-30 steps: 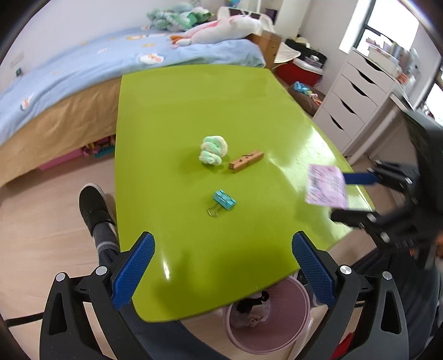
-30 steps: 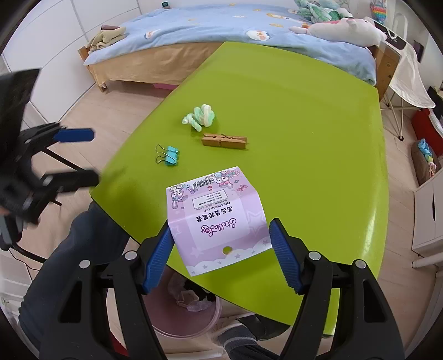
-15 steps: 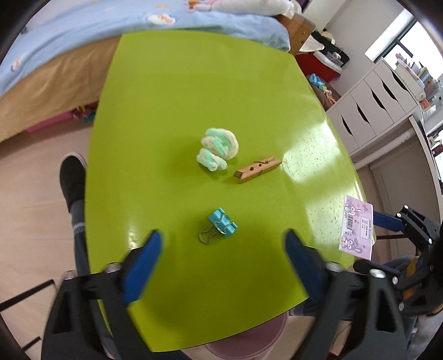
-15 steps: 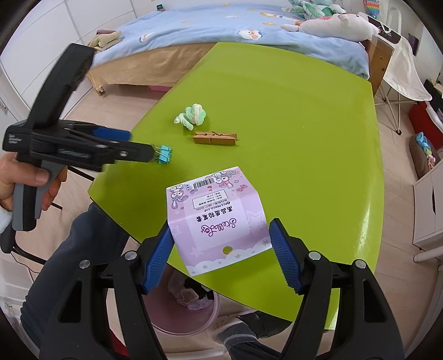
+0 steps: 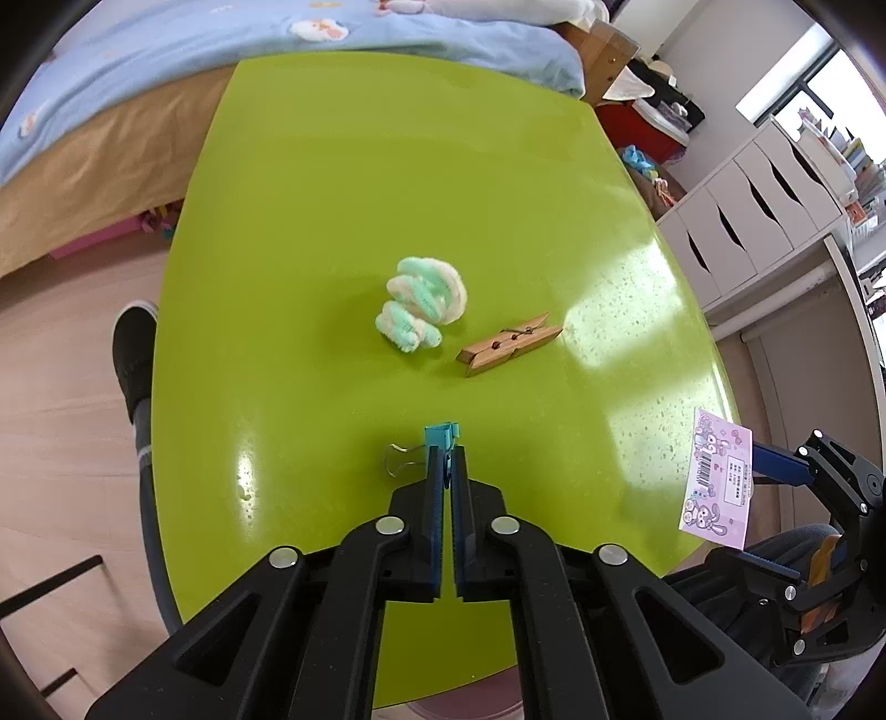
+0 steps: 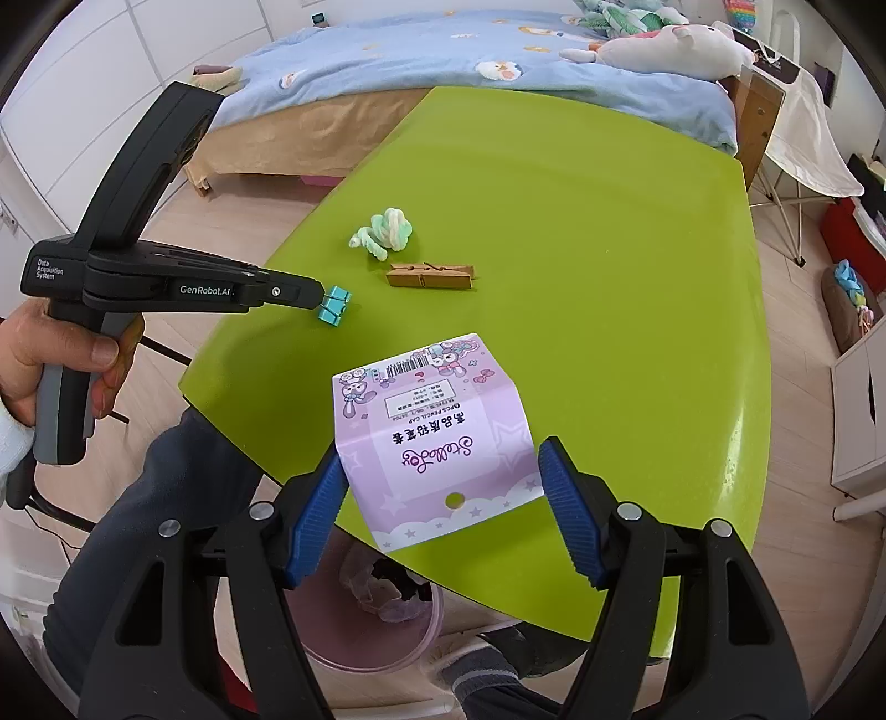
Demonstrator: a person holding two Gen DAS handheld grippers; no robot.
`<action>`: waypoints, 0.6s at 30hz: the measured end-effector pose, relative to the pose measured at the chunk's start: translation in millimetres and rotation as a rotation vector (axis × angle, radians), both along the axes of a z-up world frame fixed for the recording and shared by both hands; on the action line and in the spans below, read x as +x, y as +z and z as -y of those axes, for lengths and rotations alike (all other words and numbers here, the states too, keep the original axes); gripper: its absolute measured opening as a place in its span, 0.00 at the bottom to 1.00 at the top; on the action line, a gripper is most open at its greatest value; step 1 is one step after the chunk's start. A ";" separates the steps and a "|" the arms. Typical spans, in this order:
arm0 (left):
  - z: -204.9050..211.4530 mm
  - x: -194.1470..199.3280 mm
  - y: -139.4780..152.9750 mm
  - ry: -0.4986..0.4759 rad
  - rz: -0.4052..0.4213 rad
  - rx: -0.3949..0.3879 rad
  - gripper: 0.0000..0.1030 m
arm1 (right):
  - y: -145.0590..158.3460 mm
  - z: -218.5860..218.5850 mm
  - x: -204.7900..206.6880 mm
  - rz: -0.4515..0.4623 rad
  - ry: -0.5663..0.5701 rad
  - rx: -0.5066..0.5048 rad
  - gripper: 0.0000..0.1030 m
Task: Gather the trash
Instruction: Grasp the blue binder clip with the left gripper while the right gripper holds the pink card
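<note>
1. The left gripper (image 5: pixel 447 462) had its fingers (image 5: pixel 433 487) clenched on the teal binder clip (image 5: pixel 441 433), which sat at the near part of the green worktop (image 5: pixel 343 166).
2. In the right wrist view the same clip (image 6: pixel 334 305) was seen at the tip of the left gripper (image 6: pixel 318 297), close to the worktop (image 6: pixel 609 221) edge; whether it touched the surface, one cannot tell.
3. The right gripper (image 6: pixel 443 515) held a pink paper package card (image 6: pixel 437 437) between its blue fingers (image 6: pixel 318 515), and the card stood over the near edge of the worktop.
4. From the left wrist view the card (image 5: pixel 720 479) appeared to the right of the binder clip, beyond the worktop edge, held by the right gripper (image 5: pixel 769 468).
5. A wooden clothespin (image 5: pixel 509 344) lay on the worktop behind the binder clip, and a mint and white fluffy twist (image 5: pixel 423 303) lay just beside the clothespin, apart from it.
6. A pink trash bin (image 6: pixel 376 626) stood on the floor under the near edge of the worktop, below the card, with some crumpled things inside.
7. A bed with a blue cover (image 6: pixel 443 50) stood behind the far side of the worktop.
</note>
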State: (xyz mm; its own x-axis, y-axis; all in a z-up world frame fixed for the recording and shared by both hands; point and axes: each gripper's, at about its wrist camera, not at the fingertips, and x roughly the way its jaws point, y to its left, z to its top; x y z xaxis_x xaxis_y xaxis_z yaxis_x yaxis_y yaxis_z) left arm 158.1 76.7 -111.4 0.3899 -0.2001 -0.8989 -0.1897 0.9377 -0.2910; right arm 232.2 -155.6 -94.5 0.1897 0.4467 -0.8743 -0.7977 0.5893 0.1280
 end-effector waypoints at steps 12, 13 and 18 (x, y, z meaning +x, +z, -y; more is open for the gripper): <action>30.7 -35.4 34.7 -0.108 0.103 0.133 0.01 | 20.2 7.9 -19.8 0.058 -0.026 0.044 0.67; 35.5 -42.8 40.4 -0.123 0.120 0.150 0.01 | 22.1 8.4 -21.8 0.065 -0.027 0.046 0.67; 48.0 -70.1 57.9 -0.166 0.172 0.191 0.01 | 35.1 15.6 -36.8 0.093 -0.029 0.072 0.67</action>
State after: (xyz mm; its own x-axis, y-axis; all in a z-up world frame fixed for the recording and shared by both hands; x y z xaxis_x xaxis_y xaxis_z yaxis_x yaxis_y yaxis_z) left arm 88.0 28.7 -53.4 0.5161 -0.1074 -0.8497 0.0075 0.9926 -0.1209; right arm 195.4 -171.1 -59.4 0.2827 0.5008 -0.8181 -0.7907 0.6045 0.0968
